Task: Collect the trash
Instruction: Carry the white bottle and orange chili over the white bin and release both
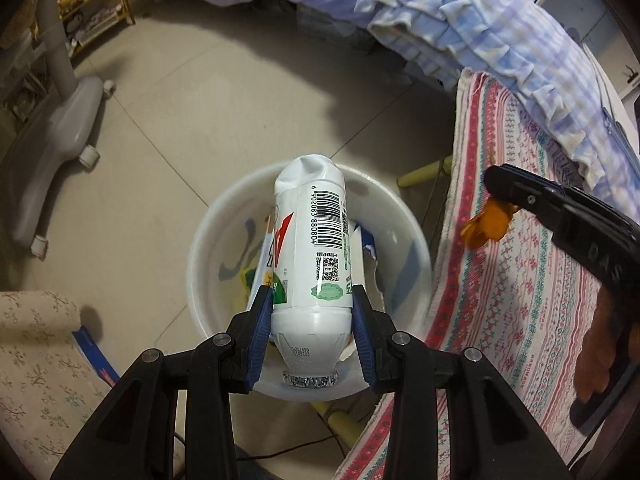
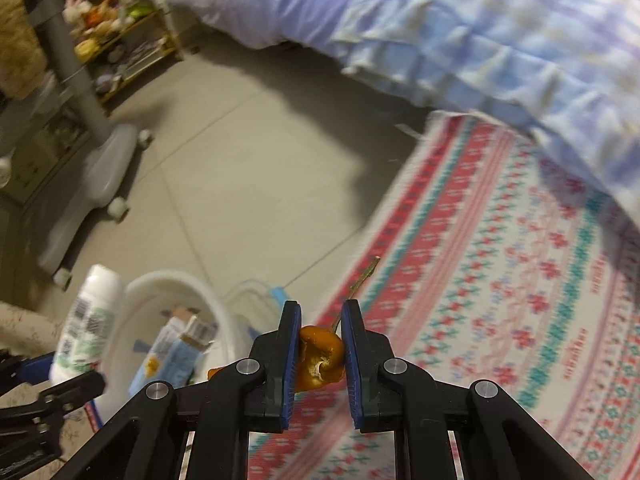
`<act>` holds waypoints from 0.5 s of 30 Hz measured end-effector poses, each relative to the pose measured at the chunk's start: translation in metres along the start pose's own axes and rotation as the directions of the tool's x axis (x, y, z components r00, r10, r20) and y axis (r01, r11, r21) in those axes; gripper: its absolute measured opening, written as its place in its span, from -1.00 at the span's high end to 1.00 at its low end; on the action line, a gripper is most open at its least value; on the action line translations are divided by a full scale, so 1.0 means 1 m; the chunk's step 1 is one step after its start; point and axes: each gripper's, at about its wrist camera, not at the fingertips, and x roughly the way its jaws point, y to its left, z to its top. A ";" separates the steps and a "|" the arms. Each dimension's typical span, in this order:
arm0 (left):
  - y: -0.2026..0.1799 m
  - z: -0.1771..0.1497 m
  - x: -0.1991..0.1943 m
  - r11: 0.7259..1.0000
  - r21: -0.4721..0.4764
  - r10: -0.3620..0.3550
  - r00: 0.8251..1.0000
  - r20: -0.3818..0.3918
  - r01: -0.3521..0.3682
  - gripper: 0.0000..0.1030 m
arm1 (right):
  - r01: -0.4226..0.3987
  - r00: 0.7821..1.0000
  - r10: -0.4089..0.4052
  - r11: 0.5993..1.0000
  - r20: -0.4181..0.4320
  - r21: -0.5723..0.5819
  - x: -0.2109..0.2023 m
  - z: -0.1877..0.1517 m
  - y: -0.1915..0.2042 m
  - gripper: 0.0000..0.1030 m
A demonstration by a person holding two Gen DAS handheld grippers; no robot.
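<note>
Left tongs point(image 1: 312, 320) are clamped on a white plastic drink bottle with a printed label point(image 1: 310, 260), blue pads pressing its sides down near the shoulder. The bottle points away from the camera with its dented base at the far end and its silvery neck ring nearest, hanging right over a round white plastic bin point(image 1: 404, 216) on the floor. The label has a barcode reading 6 902083 880804, a QR code below it, a red slash graphic on the left side and a small green badge; there's a printed date code on the shoulder but I can't make it out. Inside the bin there's a blue and white carton point(image 2: 172, 348) and some other scraps.

Right tongs point(image 2: 320, 344) are pinching a crumpled orange peel scrap point(image 2: 320, 354) between the blue pads, with a thin stem sticking out toward the far side. They hover over a woven cloth with red, pink and teal stripes point(image 2: 500, 300), just right of the bin. From the left camera that tool reaches in from the right edge, with the peel dangling at its tip.

Further out: grey floor tiles point(image 1: 192, 92), a grey wheeled stand base point(image 1: 68, 120) on the left, and a blue and purple checked blanket point(image 1: 480, 28) at the far right.
</note>
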 end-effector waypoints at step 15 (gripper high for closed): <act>0.029 0.000 0.012 0.995 -0.056 0.082 0.996 -0.017 -0.083 0.18 | -0.125 0.991 0.113 0.972 -0.067 -0.200 0.042 -0.020 0.079 0.65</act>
